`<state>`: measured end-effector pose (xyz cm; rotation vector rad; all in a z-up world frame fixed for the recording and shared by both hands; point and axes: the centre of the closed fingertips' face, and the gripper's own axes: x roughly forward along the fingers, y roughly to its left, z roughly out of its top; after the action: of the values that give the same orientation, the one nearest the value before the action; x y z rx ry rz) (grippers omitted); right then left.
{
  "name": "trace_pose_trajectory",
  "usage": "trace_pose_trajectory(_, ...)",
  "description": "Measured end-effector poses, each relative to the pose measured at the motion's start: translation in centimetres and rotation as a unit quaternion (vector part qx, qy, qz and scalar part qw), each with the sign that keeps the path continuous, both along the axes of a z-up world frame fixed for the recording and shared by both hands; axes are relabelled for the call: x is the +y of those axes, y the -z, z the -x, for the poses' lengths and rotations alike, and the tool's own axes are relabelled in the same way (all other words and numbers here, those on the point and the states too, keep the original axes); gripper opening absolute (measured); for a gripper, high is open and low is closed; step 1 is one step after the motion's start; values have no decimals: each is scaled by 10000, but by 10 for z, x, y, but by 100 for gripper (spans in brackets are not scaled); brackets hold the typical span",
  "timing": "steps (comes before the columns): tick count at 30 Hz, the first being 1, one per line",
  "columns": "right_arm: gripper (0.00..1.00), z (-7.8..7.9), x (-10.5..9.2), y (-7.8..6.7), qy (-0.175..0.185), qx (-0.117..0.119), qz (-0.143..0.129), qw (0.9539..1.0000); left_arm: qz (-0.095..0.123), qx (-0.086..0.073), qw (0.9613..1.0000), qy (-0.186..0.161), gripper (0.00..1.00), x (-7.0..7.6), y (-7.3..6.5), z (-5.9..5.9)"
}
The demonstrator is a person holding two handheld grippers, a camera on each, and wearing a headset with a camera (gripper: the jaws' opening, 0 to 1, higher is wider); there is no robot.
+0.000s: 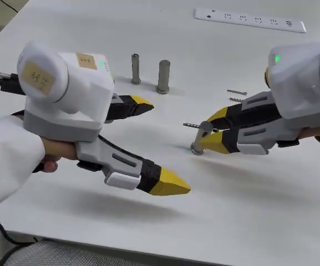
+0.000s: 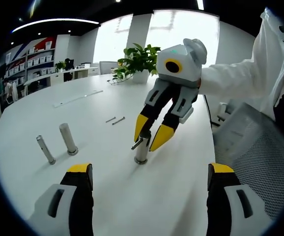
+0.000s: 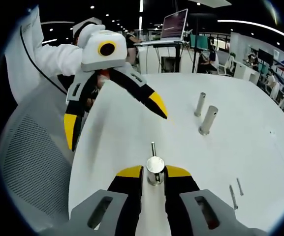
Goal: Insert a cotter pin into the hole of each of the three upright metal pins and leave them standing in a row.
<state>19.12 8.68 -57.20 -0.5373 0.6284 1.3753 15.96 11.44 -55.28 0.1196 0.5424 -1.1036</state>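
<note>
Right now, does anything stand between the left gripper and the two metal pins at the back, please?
Nothing visible does: bare table lies between the open left gripper and both back pins. The right gripper, shut on the near pin, is off to one side.

A white bench with a smooth top. A long white power strip lies flat near its far edge. A leafy potted plant stands at one end. A grey mesh chair sits beside the bench. Shelves line a distant wall; a lit screen stands in the background.
</note>
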Motion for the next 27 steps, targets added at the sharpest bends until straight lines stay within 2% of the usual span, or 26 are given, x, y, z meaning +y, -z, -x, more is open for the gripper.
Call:
trace_pose_trajectory(8,9,-1,0,1,-25,-57,25,10000,75,12,9999,-113,99,2,-4,4)
trace_pose_trajectory(21,8,-1,-2,0,-49,-121,76,9999,-23,33,9997,-231,99,10,-1,6)
trace_pose_trajectory(24,8,-4,0,-3,-109,-225,132,9996,-18,39,9996,-271,99,12,-2,5)
trace_pose_trajectory(27,7,-13,2,-6,-38,-171,52,9998,-21,43,9995,-304,99,14,-2,4)
